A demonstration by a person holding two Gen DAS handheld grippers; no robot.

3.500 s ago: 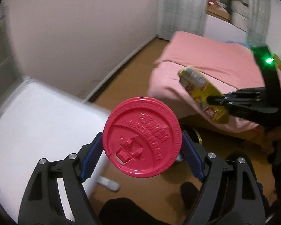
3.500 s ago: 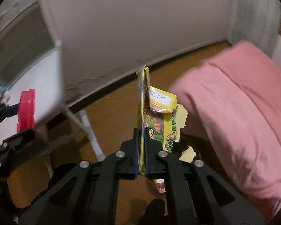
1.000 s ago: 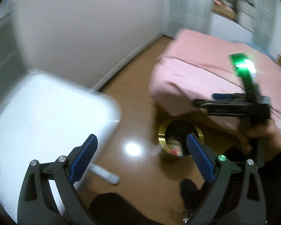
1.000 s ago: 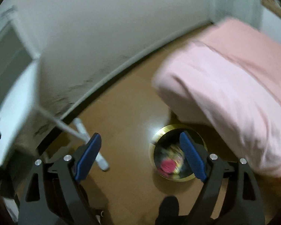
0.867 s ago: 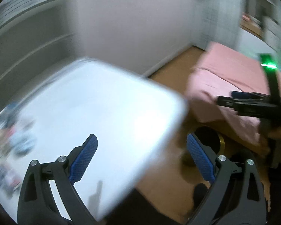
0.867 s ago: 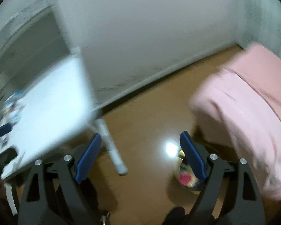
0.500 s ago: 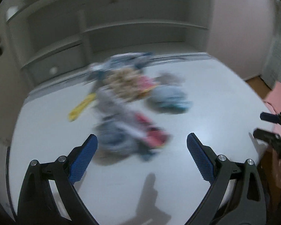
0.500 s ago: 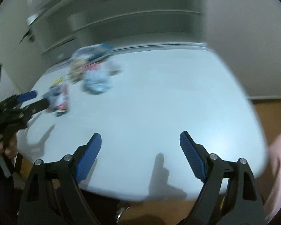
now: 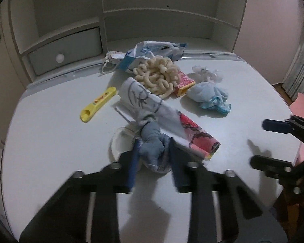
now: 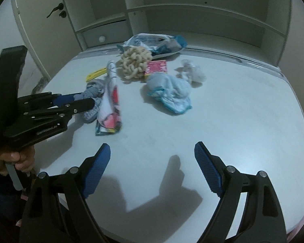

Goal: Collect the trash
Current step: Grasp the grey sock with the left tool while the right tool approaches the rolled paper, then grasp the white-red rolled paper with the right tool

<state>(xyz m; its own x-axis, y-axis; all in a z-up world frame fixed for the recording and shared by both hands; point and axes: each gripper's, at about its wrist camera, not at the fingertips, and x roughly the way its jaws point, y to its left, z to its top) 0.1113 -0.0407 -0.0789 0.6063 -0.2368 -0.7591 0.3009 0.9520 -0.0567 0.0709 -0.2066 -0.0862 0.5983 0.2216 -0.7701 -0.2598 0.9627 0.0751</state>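
Left fingers (image 9: 152, 158) just closed onto grey rag (image 9: 153, 148); right fingers (image 10: 152, 168) spread.

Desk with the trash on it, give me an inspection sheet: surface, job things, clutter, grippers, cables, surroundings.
Surface: white desk, its near half bare.
Job's things: grey-blue wad; flat printed wrapper; pale blue cloth; white crumpled bag; red box; beige loopy puff; blue-white bag; yellow tube; white lid under the wad.
Clutter: nothing seen beyond the trash pile.
Grippers: left gripper has just been closing and pinches the grey-blue wad; right gripper open, nothing between its jaws.
Cables: nothing seen.
Surroundings: white shelf unit with a drawer behind the desk; door at left.
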